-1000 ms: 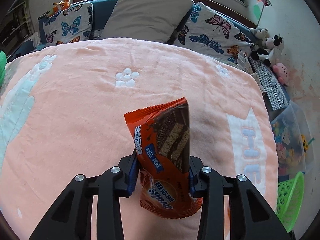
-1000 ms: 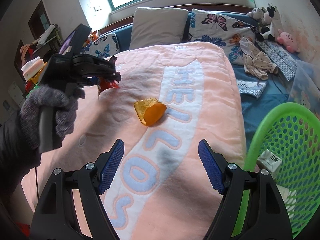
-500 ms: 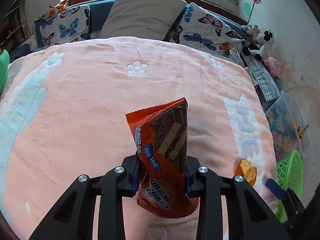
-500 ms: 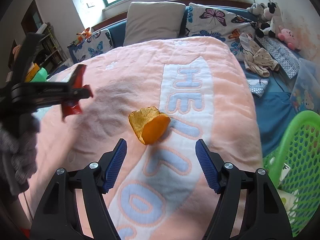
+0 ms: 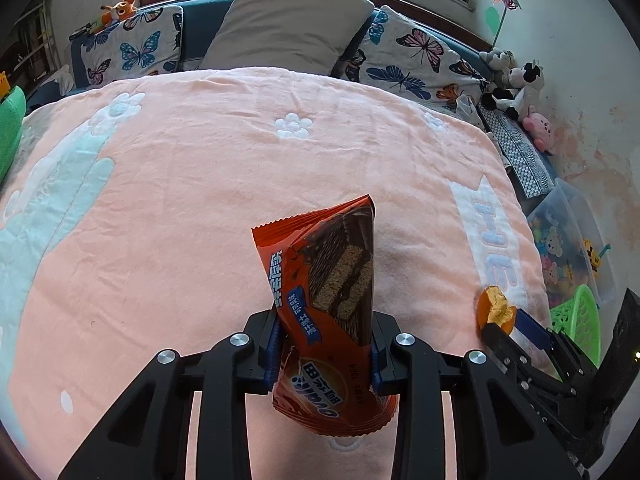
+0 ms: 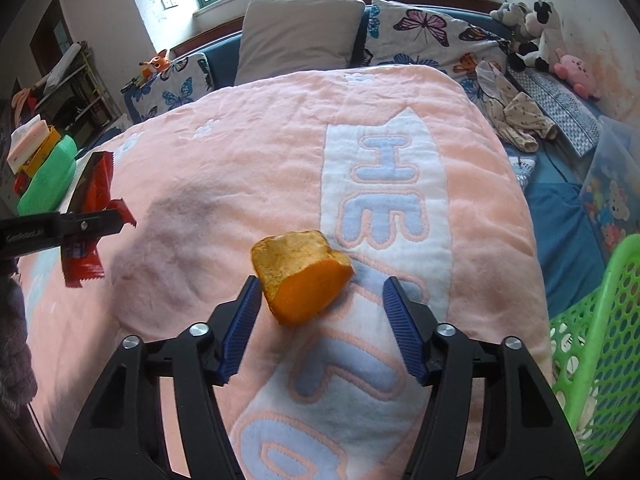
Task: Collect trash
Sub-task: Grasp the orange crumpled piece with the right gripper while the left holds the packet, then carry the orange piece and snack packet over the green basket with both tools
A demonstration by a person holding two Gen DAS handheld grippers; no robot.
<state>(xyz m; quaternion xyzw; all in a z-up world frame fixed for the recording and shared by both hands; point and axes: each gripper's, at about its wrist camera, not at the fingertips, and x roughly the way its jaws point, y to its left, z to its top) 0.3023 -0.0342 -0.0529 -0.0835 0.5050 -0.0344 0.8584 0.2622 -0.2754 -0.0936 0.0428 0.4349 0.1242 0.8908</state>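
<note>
My left gripper [image 5: 323, 354] is shut on an orange-red wafer snack wrapper [image 5: 326, 300], held upright above the pink blanket [image 5: 180, 208]. The same wrapper [image 6: 90, 224] and left gripper [image 6: 86, 226] show at the left of the right wrist view. An orange peel piece [image 6: 300, 280] lies on the blanket's white lettered band. My right gripper [image 6: 316, 316] straddles the peel and its jaws are closing; the left pad [image 6: 240, 328] sits close to the peel, the right pad stands apart. In the left wrist view the peel [image 5: 494, 310] and right gripper [image 5: 516, 330] appear at the right.
A green mesh basket [image 6: 600, 340] stands beside the bed at the right, with pale bits inside. Pillows [image 6: 300, 36] and plush toys [image 6: 536, 40] line the head of the bed. Clothes [image 6: 516, 120] and a clear toy box [image 6: 616, 196] lie to the right.
My right gripper came forward and down onto the peel while its jaws narrowed. The left gripper carried the wrapper toward the right side of the bed, so the peel and right gripper came into its view.
</note>
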